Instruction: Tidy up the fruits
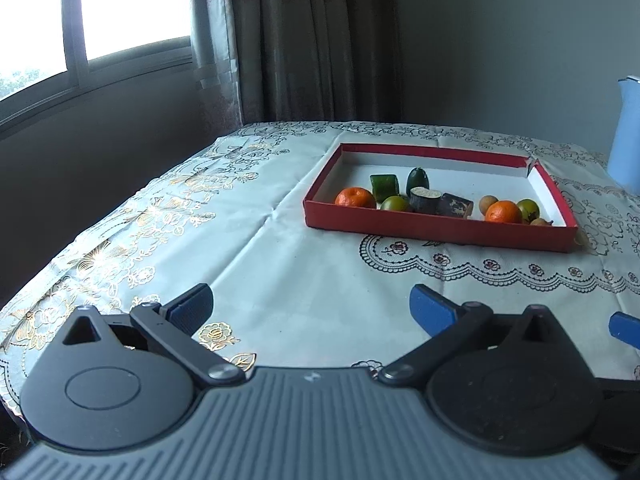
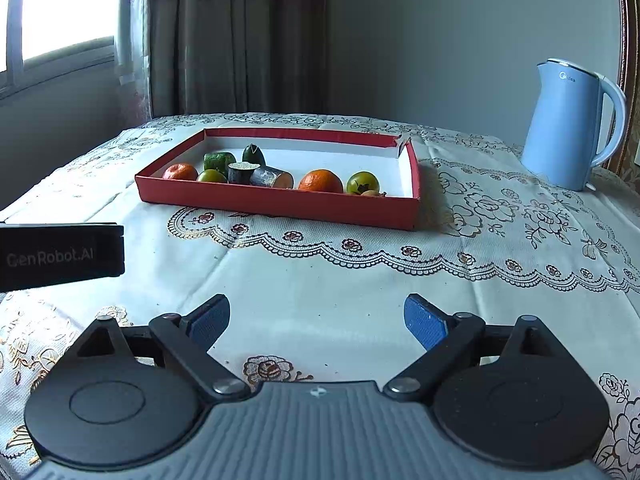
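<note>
A shallow red tray [image 1: 436, 232] [image 2: 280, 202] with a white floor lies on the table ahead. In it are two oranges [image 1: 355, 197] [image 1: 503, 212] [image 2: 321, 181], green fruits [image 1: 394, 203] [image 2: 362, 183], dark green cucumber pieces [image 1: 383, 185] [image 2: 219, 161] and dark cut pieces [image 1: 455, 204] [image 2: 271, 178]. My left gripper [image 1: 312, 312] is open and empty, low over the cloth well short of the tray. My right gripper [image 2: 316, 322] is open and empty, also short of the tray. The left gripper's black body [image 2: 60, 256] shows at the left of the right wrist view.
A light blue electric kettle [image 2: 568, 124] [image 1: 626, 136] stands at the back right of the table. A patterned lace tablecloth [image 2: 360, 264] covers the table. Curtains [image 1: 312, 40] and a window [image 1: 92, 20] are behind; the table edge drops off on the left.
</note>
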The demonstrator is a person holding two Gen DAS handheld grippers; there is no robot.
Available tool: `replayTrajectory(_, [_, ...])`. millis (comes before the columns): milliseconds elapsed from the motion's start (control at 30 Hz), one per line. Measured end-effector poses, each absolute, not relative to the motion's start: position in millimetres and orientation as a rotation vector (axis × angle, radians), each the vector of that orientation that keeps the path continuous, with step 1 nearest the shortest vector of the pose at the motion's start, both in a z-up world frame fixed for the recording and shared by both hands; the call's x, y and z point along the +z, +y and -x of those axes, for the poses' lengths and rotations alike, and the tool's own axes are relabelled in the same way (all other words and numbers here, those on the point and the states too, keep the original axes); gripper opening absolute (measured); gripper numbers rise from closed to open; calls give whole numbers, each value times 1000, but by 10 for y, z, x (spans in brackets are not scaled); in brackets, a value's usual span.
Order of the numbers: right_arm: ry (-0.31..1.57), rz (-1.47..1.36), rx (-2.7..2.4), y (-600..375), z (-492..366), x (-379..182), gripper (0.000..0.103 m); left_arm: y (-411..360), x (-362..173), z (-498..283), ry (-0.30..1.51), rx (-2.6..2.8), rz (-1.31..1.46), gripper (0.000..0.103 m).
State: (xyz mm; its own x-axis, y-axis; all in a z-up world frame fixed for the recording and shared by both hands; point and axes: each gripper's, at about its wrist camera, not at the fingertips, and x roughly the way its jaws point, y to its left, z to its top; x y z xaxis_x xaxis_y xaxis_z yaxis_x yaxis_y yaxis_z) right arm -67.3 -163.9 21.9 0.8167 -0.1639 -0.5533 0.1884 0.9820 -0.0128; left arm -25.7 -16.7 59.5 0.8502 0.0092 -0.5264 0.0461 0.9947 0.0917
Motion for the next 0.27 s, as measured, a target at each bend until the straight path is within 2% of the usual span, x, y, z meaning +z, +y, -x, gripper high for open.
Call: replayTrajectory(267, [587, -48, -189, -1655, 675, 204, 95, -87, 557, 230, 568, 3, -66, 103])
